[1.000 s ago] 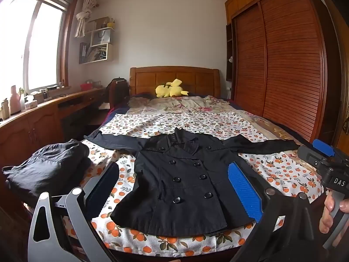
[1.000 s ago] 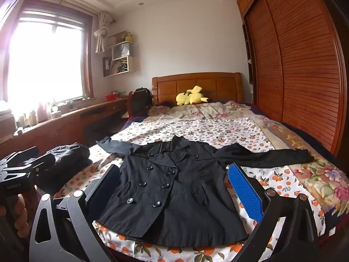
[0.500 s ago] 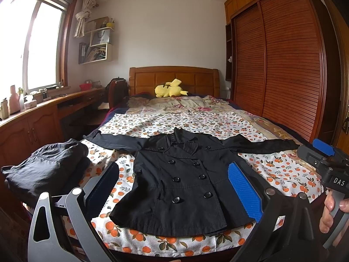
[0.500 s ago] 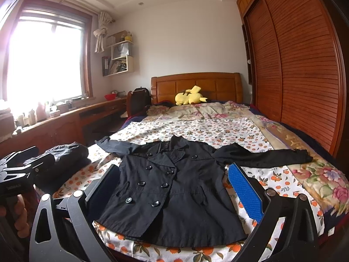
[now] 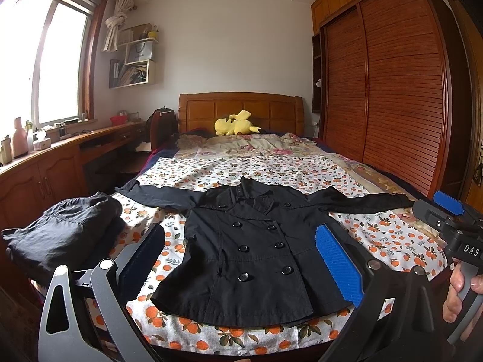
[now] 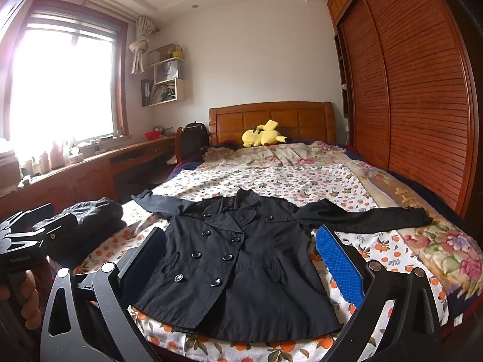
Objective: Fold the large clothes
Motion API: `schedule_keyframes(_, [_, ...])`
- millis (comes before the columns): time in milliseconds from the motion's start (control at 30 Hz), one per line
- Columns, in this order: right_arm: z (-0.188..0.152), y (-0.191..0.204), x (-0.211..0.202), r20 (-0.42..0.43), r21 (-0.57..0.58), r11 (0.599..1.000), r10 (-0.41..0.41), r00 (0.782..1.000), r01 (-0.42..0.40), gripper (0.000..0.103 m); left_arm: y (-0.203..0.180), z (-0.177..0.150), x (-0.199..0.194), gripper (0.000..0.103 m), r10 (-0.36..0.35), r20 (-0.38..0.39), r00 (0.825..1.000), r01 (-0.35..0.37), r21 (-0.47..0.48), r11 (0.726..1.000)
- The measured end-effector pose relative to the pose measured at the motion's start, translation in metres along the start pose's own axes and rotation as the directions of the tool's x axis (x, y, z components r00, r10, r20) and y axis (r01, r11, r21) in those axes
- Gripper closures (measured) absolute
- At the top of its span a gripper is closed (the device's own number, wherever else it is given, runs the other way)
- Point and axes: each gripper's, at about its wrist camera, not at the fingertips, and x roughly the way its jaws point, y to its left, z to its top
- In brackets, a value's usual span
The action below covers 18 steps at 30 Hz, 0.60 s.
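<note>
A black double-breasted coat [image 5: 256, 247] [image 6: 241, 259] lies flat and face up at the foot of the bed, both sleeves spread out to the sides. My left gripper [image 5: 238, 241] hovers open above the coat's lower half, nothing between its blue pads. My right gripper [image 6: 238, 241] is open too, held over the coat's hem. In the left wrist view the right gripper [image 5: 449, 211] appears at the far right, gripped by a hand [image 5: 459, 289]. In the right wrist view the left gripper's body [image 6: 27, 241] shows at the far left.
A bundle of dark clothes [image 5: 63, 235] [image 6: 90, 217] sits on the bed's left corner. The bed's orange-print sheet [image 5: 389, 235] lies under the coat. A yellow plush [image 5: 234, 126] rests by the headboard. Wooden wardrobe doors [image 5: 392, 105] stand to the right, a desk [image 5: 45, 163] to the left.
Both wrist views have shifted only slightly; the coat lies as before and both grippers stay open.
</note>
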Motion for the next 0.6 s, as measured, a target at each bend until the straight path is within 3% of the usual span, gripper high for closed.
schedule_keyframes(600, [-0.0007, 0.0008, -0.0005, 0.003, 0.0, 1.0, -0.002, 1.0, 0.002, 0.007, 0.001, -0.0008, 0.0046, 0.002, 0.004, -0.008, 1.0, -0.004, -0.005, 1.0])
